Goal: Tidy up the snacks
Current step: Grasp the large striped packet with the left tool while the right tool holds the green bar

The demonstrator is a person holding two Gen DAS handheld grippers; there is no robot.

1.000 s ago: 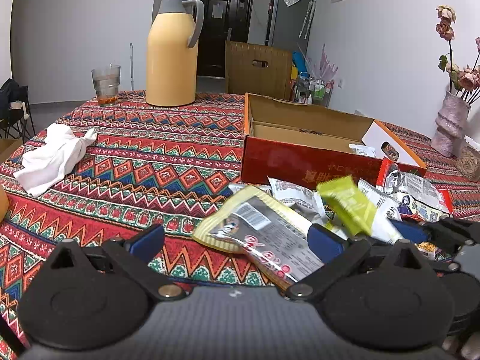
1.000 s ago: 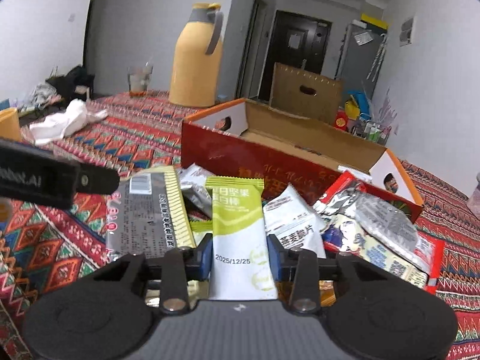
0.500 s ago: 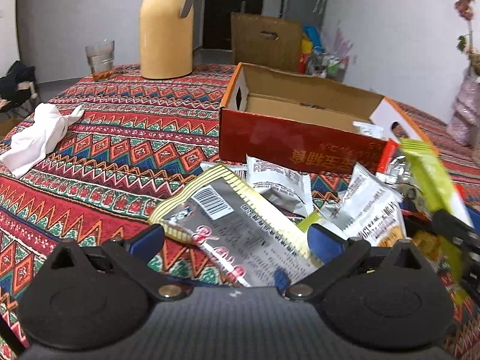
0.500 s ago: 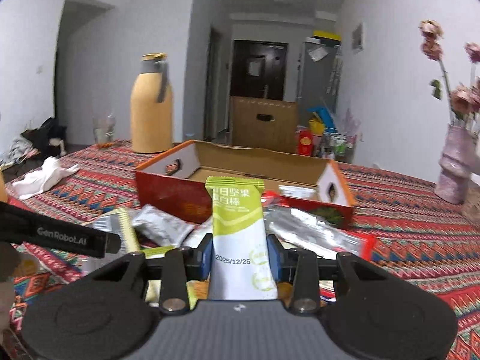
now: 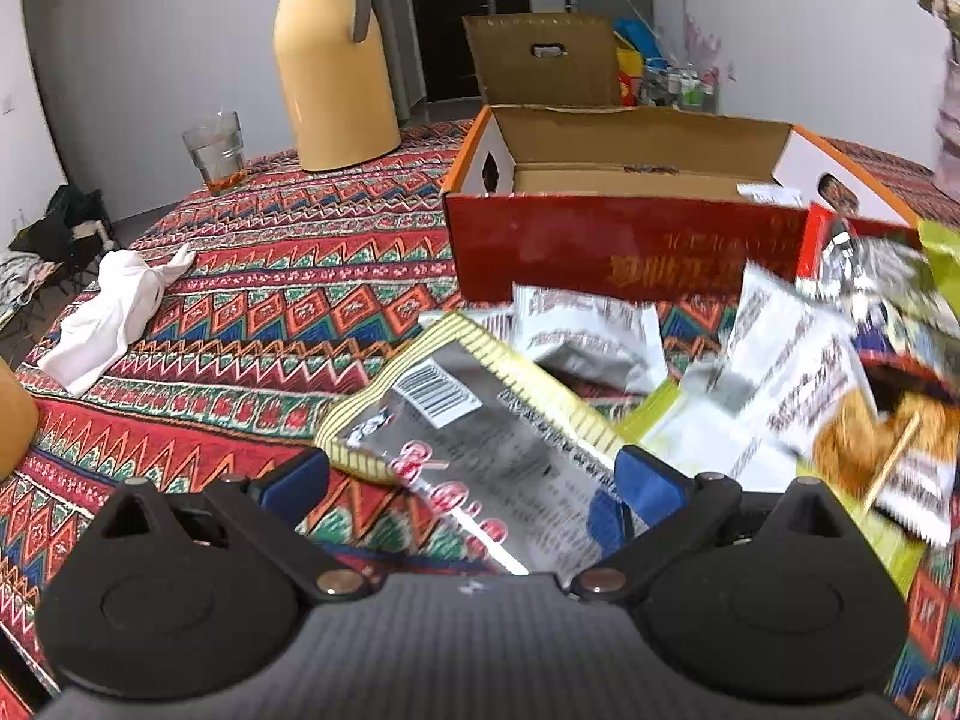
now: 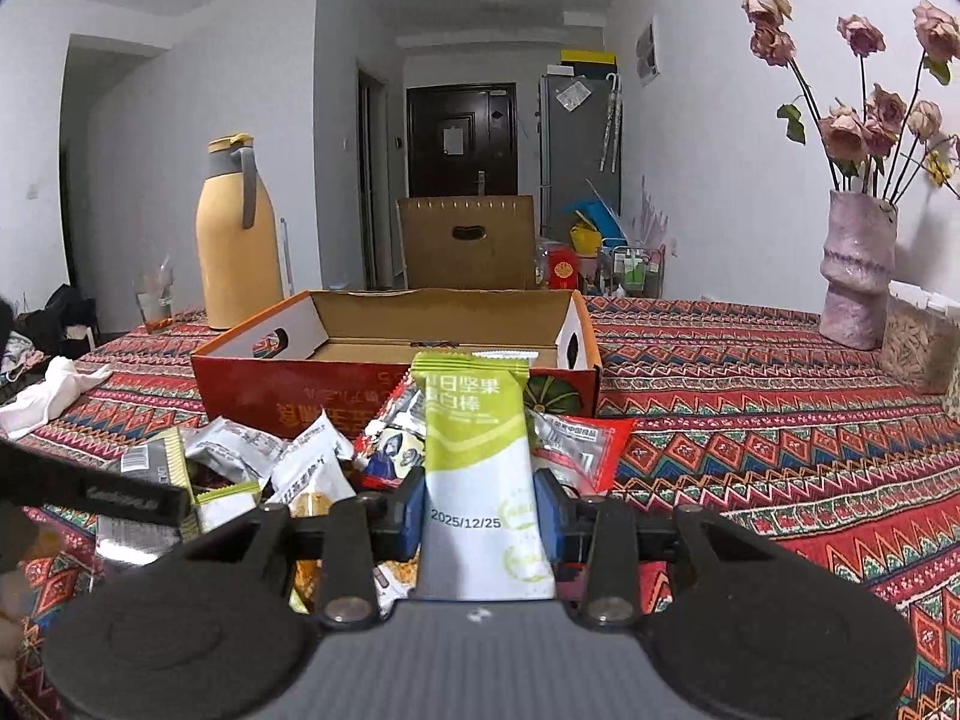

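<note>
Since a second ago the right claw (image 6: 479, 507) has swung round with its packet: the red cardboard box (image 6: 360, 387), then seen at an angle to the upper right of the wrist view, now sits square across the middle, and a pink vase (image 6: 857, 270) of dried roses has come in at the right edge. The left claw (image 5: 474, 480) has closed in on the snack pile (image 5: 660, 384), so the silver packet with yellow striped border (image 5: 468, 420) fills more of the lower centre of its view.

The right claw is clamped on a green-and-white snack bar (image 6: 477, 450), its blue pads pressing both long edges; the bar stands upright in the middle of the frame, lifted clear in front of the box's near wall. The left claw's jaws stand wide, hovering over the silver packet, whose lower end lies between them without contact that I can make out.

The box is open-topped on the patterned desk (image 6: 780, 420), with the pile just before it. A yellow thermos (image 5: 333, 60), a glass (image 5: 214, 147) and a white cloth (image 5: 114, 312) sit at the left of the left view.
</note>
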